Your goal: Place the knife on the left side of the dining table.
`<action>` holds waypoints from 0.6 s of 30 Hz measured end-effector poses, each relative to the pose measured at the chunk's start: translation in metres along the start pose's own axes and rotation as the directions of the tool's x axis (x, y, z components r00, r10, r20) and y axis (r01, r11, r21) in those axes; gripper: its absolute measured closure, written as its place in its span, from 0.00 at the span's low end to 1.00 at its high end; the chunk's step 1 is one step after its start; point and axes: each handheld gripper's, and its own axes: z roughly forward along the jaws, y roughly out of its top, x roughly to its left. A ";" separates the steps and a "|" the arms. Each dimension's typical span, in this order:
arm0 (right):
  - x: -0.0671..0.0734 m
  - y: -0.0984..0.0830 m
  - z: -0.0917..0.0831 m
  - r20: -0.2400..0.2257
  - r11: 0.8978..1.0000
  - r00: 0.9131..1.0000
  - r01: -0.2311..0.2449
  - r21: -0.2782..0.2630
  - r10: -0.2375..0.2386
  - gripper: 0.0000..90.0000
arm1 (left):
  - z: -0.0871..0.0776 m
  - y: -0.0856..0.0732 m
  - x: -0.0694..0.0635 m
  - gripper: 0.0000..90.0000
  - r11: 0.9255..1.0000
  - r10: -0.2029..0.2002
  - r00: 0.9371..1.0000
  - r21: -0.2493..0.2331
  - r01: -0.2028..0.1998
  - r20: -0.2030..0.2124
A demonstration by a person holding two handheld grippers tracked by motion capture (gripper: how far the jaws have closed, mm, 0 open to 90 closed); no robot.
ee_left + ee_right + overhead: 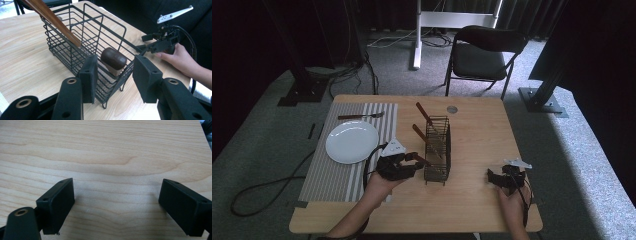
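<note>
A black wire basket [449, 150] stands at the table's middle, with two wooden-handled utensils [424, 114] leaning out toward the far left. A third utensil's dark brown handle end [113, 58] pokes over the basket's near rim [62, 52]. My left gripper [416, 159] [116, 60] is open, one jaw on each side of that handle end, not touching it. My right gripper [492, 177] [116, 195] is open just above bare wood to the right of the basket, nothing between its jaws.
A striped placemat [337, 175] lies on the table's left part with a white plate [352, 141] and a fork [361, 116] beyond it. A small grey disc [452, 109] sits near the far edge. A folding chair [482, 55] stands behind the table.
</note>
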 end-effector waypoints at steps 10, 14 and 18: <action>0.000 0.000 0.000 0.000 1.000 1.000 0.001 0.000 -0.001 0.14 | 0.003 0.003 0.001 0.82 1.000 -0.017 0.999 -0.013 0.017 0.028; 0.000 0.000 0.000 0.000 1.000 1.000 0.000 0.000 0.000 0.14 | 0.005 0.006 0.000 0.83 1.000 -0.012 0.999 -0.016 0.012 0.040; 0.000 0.000 0.000 0.000 1.000 1.000 0.001 -0.001 -0.001 0.14 | 0.009 0.013 -0.004 0.83 1.000 0.024 0.999 -0.014 -0.023 0.041</action>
